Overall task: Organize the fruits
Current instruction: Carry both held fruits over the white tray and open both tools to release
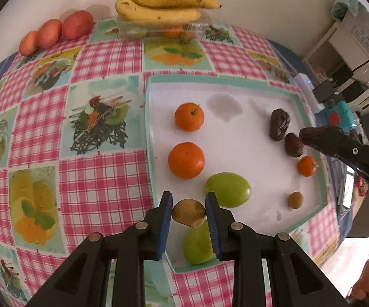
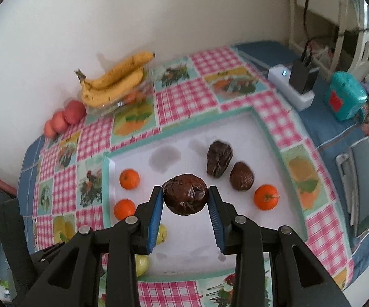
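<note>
Right now both tools are clamped on fruit above the white tray [image 1: 156, 107]: the left tool [image 1: 189, 212] grips a small brownish-yellow fruit [image 1: 188, 212] between its blue pads at the tray's 6 o'clock edge, just over two green fruits [image 1: 228, 189], while the right tool [image 2: 185, 195] pinches a wrinkled dark date [image 2: 185, 194] over the tray's middle. On the tray, two oranges [image 1: 189, 116] sit toward 9 o'clock, two more dates [image 1: 279, 126] and a small orange [image 1: 306, 165] toward 3 o'clock, and a tiny brown fruit [image 1: 295, 199] near 4 o'clock. Farther back on the bench [image 1: 102, 61], at 12 o'clock, bananas [image 1: 158, 6] rest on a clear box [image 1: 158, 28], with three red fruits [image 1: 56, 32] toward 10 o'clock.
</note>
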Available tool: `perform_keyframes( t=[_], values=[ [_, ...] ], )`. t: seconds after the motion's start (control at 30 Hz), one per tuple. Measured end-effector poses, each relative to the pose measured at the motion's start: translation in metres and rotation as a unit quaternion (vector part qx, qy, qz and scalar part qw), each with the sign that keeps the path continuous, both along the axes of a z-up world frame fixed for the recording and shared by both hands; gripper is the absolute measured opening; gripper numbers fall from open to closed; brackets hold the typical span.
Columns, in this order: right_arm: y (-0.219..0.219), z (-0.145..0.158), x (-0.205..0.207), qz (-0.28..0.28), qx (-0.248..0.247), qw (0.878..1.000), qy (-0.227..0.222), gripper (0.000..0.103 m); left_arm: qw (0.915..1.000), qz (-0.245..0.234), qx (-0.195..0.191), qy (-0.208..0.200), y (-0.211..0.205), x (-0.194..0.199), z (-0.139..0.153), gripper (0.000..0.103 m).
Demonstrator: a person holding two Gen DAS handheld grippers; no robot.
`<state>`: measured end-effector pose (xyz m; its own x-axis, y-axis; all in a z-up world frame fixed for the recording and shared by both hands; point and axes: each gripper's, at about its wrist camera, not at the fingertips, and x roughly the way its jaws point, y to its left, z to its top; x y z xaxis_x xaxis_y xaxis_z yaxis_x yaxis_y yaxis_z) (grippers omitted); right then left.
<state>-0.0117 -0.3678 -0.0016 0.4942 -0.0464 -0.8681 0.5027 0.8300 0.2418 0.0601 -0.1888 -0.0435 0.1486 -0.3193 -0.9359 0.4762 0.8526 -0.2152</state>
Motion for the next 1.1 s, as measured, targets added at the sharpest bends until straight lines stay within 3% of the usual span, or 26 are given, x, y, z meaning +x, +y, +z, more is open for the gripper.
perform_keyframes(
  t=[0.47, 1.1],
  values=[
    [0.000, -0.054, 0.011, 0.008, 0.030, 0.998, 0.062, 0.037, 0.9994, -0.018, 0.030, -0.007, -0.018, 0.001, -0.026, 0.028],
    [-0.006, -0.070, 0.010, -0.006, 0.034, 0.996, 0.087, 0.037, 0.9994, -0.021, 0.026, 0.010, -0.023, 0.006, -0.037, 0.028]
  ],
)
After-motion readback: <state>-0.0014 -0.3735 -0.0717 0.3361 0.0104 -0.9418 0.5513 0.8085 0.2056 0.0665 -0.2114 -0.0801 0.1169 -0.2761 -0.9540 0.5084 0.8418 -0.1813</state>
